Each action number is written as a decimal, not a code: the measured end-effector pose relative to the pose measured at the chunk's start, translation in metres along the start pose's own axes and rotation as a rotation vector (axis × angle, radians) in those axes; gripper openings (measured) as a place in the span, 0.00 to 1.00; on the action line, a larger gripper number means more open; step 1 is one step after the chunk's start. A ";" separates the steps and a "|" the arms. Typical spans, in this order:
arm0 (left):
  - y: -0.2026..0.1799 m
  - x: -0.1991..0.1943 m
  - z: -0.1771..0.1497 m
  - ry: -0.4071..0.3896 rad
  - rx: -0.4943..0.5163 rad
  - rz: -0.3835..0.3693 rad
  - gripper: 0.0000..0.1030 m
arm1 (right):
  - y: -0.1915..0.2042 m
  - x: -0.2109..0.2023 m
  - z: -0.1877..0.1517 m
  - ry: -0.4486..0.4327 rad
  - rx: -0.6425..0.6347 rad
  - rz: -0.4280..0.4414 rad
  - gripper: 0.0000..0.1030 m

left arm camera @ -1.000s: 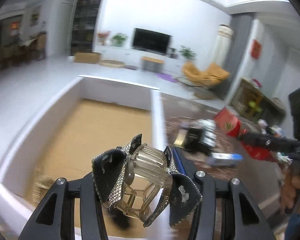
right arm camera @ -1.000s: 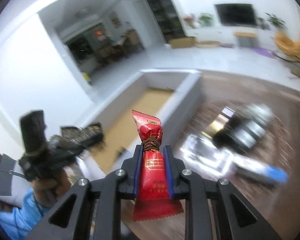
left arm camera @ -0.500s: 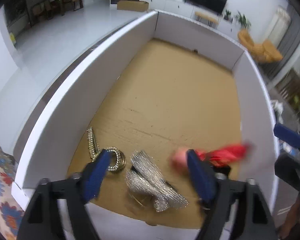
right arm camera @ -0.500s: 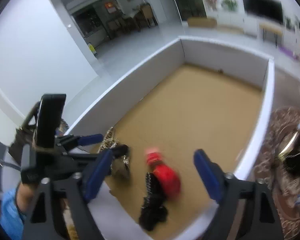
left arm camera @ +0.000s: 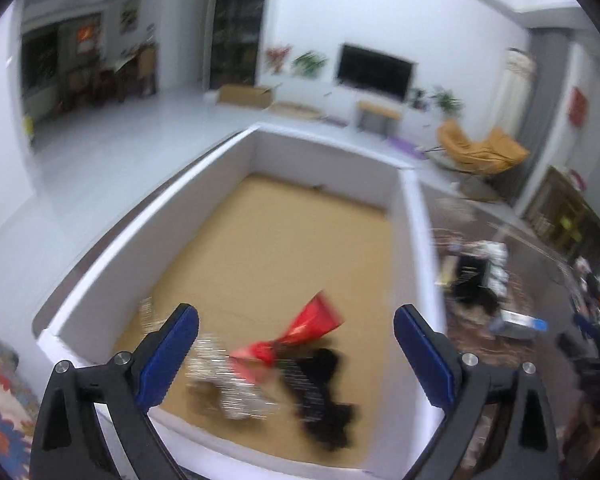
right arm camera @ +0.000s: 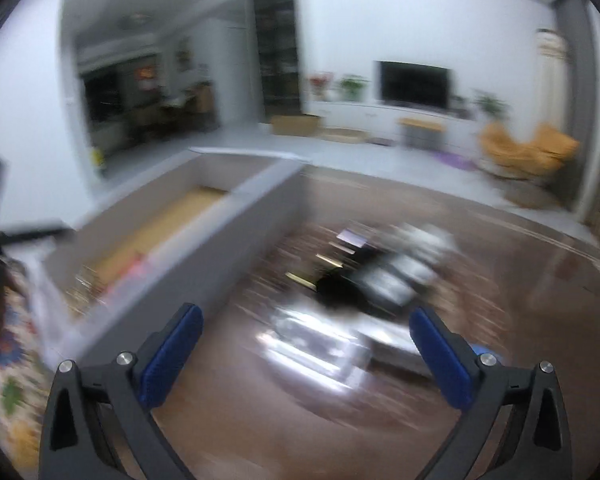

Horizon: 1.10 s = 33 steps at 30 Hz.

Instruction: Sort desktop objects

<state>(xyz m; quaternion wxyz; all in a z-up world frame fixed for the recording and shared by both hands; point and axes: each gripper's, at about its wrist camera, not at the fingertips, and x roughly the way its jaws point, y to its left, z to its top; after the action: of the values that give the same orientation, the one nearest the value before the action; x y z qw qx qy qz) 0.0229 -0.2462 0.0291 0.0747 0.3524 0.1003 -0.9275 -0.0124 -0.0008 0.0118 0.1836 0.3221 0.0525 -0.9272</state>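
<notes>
Both grippers are empty with jaws opening wide: the left gripper [left arm camera: 296,338] hangs over the near end of the white-walled box [left arm camera: 414,248], the right gripper [right arm camera: 306,338] over the counter [right arm camera: 500,280] beside it. At least 3 things already lie on the box's brown floor: a red wrapped sweet [left arm camera: 296,340], a glittery silver hair clip [left arm camera: 228,384] and a dark clip [left arm camera: 324,396], close together. A blurred pile of unsorted objects [right arm camera: 364,280], dark and silvery, waits on the counter, so I judge the sorting partly done.
</notes>
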 end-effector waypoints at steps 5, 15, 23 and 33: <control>-0.086 -0.024 -0.009 -0.023 0.141 -0.139 0.97 | -0.098 -0.002 -0.063 0.130 0.107 -0.181 1.00; -0.240 0.000 -0.060 0.102 0.337 -0.329 0.97 | -0.186 -0.007 -0.133 0.270 0.294 -0.307 1.00; -0.278 0.085 -0.111 0.223 0.399 -0.238 0.97 | -0.188 -0.002 -0.137 0.294 0.287 -0.313 1.00; -0.279 0.122 -0.125 0.235 0.398 -0.195 0.97 | -0.184 0.000 -0.138 0.292 0.290 -0.317 1.00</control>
<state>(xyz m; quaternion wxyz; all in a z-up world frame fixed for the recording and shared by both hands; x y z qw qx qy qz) -0.0461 0.0453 -0.1071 -0.0982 0.4543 -0.0426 -0.8844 -0.0014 0.1997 -0.1003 -0.0217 0.4632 -0.0051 -0.8859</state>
